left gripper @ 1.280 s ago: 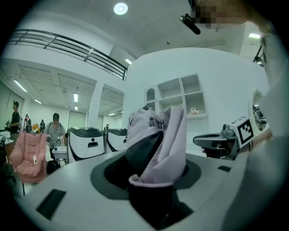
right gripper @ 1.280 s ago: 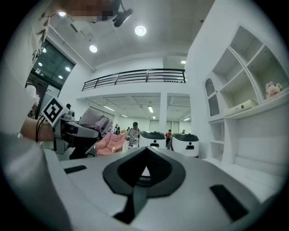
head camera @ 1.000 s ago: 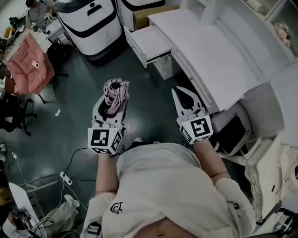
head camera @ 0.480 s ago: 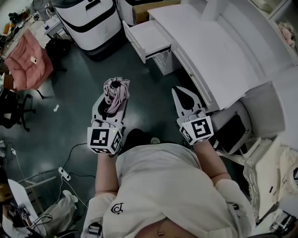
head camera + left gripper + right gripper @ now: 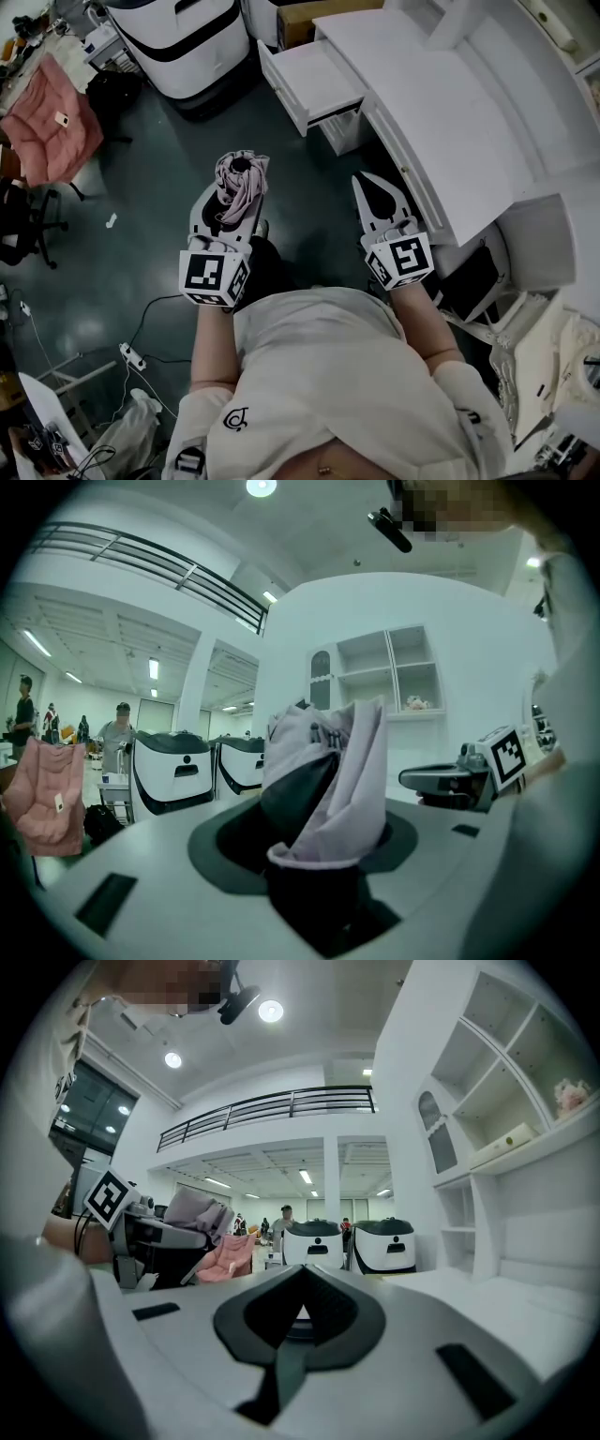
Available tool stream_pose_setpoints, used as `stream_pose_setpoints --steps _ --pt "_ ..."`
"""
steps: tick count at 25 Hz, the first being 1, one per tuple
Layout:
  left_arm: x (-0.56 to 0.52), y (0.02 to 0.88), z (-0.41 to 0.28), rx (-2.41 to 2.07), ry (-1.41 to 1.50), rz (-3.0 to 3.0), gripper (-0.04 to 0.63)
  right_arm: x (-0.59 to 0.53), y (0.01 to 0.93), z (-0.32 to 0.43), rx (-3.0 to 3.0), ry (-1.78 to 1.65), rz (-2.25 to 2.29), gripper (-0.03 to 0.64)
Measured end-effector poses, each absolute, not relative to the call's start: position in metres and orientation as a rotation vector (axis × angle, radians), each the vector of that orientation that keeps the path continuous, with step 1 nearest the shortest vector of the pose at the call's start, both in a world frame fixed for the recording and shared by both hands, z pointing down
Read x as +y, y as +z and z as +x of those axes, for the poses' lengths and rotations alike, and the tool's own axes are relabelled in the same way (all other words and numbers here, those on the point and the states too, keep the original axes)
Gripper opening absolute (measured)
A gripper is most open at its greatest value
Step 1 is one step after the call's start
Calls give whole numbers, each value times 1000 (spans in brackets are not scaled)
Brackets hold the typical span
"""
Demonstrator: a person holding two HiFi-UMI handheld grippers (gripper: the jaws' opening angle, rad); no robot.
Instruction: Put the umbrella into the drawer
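Filling the upper right of the head view, a white desk (image 5: 469, 122) runs along that side, with white shelves above it in the gripper views. Two white machines with dark bands (image 5: 178, 37) stand on the dark floor (image 5: 141, 187) past the desk's left end. The person (image 5: 328, 375), in a white top, stands beside the desk's front edge. A drawer (image 5: 323, 75) is pulled out at the desk's far left corner, its white inside showing. A pink jacket (image 5: 47, 122) lies spread at the left edge of the view.

The left gripper (image 5: 236, 192) has its jaws clamped on the umbrella (image 5: 241, 178), a folded bundle of pale pink cloth with a dark core standing up between them. It hangs over the floor, well apart from the drawer and below-left of it in the head view. The right gripper (image 5: 367, 183) is beside the desk's front edge, its jaws drawn together with nothing between them.
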State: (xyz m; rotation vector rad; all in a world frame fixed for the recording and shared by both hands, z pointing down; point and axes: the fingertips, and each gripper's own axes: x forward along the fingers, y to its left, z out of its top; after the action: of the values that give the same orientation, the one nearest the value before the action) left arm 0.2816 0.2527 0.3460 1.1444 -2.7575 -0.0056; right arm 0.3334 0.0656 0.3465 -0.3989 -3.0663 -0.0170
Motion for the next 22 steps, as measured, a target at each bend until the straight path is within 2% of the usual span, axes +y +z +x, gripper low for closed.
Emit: stream_pose_setpoints --steps 13,22 --pt "303 331 46 -2658 13 1346 229 119 338 120 -3065 6 -153 6" --pt "288 344 -53 -2572 5 1450 229 106 349 44 -3027 4 -3 6"
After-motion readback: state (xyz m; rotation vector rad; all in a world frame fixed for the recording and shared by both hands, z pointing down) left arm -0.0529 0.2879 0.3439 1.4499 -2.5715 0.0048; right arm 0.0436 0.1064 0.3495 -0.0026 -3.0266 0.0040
